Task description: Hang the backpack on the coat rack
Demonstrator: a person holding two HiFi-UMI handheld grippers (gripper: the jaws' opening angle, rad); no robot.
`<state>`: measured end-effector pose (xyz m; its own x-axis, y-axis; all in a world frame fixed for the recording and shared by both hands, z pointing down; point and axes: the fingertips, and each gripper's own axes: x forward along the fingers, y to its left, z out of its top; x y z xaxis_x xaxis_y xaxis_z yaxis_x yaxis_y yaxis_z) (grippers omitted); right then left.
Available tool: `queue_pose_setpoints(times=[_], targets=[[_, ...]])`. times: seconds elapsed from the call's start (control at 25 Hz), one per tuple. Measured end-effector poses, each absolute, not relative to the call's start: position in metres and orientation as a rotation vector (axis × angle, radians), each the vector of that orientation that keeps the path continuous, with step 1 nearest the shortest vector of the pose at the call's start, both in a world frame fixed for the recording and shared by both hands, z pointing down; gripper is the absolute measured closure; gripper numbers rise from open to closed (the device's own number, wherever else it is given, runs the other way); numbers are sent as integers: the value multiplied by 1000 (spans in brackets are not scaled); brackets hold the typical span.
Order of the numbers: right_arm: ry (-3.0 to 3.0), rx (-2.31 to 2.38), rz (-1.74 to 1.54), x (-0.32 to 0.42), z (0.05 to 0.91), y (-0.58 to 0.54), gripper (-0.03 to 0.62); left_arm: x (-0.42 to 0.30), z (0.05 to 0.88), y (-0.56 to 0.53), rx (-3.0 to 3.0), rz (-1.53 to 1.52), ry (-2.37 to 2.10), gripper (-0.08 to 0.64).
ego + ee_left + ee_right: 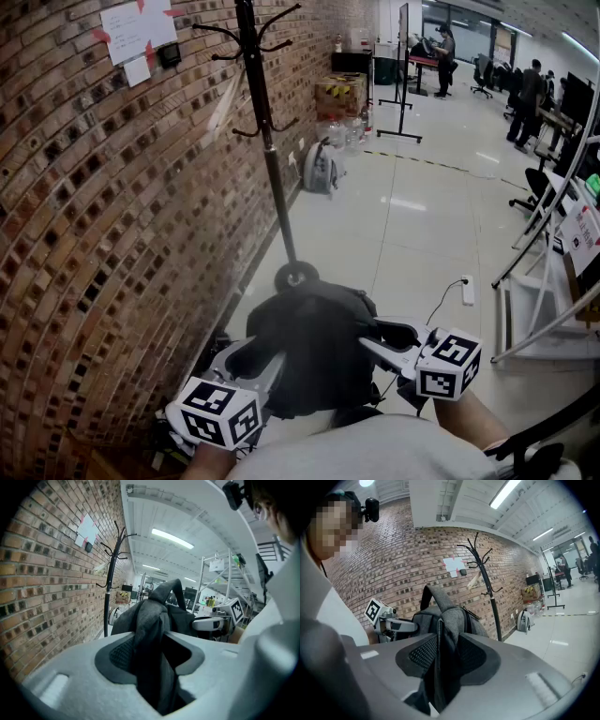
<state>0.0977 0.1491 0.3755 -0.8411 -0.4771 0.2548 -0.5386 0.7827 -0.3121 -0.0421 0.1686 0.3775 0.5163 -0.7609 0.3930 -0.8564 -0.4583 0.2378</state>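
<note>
Short of the coat rack (267, 141), on the person's side of its round base (296, 275), the left gripper (251, 361) and right gripper (394, 339) each pinch a fold of the backpack (314, 347). Both sets of jaws are drawn part-way in, and cloth fills the gap between the dark meshed pads. The backpack hangs between them, one gripper on each flank. It is soft grey woven fabric, creased and slumping, and a stiffer webbing top loop (433, 599) stands above the grip.

From both grippers the rack lies straight ahead, with its hooks (220, 32) well above the bag. Neither hand looks nearer. The rack is a thin black pole, long axis upright, with curved prongs at two levels, close beside the rough brick wall (94, 234). Beyond the rack a second, pale bag (319, 169) sits on the glossy floor (412, 244).
</note>
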Motion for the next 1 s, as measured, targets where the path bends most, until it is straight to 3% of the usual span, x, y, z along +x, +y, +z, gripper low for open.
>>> queue_pose_setpoints(times=[1.0], targets=[[-2886, 615, 524, 93, 355, -112, 454, -41, 360, -79, 2286, 276, -1482, 382]])
